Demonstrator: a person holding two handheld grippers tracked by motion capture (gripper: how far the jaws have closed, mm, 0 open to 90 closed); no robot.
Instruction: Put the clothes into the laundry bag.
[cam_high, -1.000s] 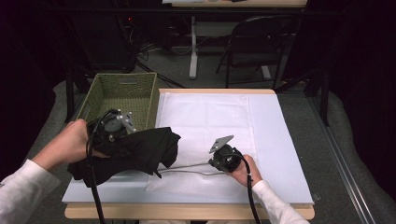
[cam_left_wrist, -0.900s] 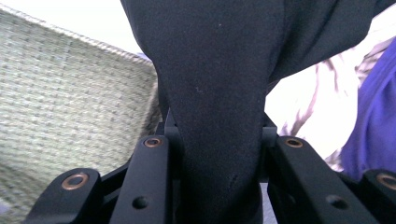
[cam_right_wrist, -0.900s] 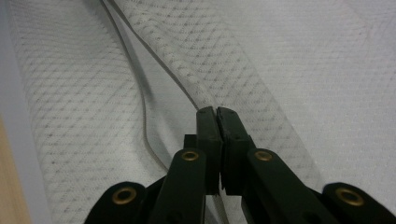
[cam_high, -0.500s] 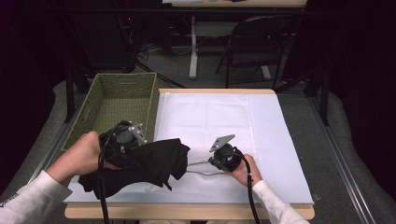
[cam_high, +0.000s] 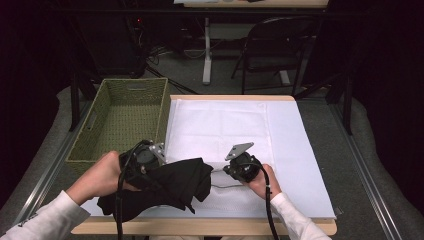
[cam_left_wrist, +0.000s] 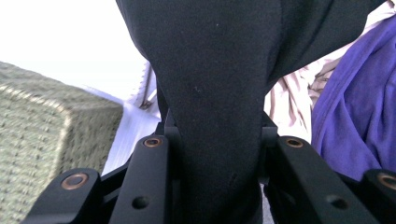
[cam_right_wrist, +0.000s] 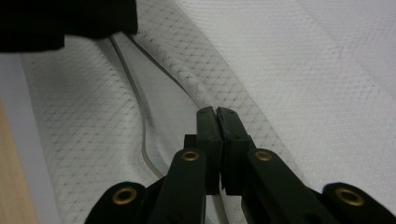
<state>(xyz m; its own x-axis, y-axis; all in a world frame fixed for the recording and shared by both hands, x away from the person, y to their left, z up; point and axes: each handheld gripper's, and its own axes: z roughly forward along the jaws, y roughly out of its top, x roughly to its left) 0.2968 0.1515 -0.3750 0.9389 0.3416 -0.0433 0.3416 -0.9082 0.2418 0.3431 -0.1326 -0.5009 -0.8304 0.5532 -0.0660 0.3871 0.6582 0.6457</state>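
I note left gripper (cam_high: 150, 167) clamped on black garment (cam_high: 170, 187), over surface (cam_high: 300, 150), not in basket (cam_high: 125, 117); right gripper (cam_right_wrist: 217, 114) closed, empty.

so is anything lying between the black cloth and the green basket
Nothing visible does. The left gripper is shut on the black cloth, which droops over the table's front left part. The green basket sits just beyond it with its top open, and only bare white sheet and the basket's near wall lie between.

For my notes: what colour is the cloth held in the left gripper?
Black; the cloth shows best in the left gripper view.
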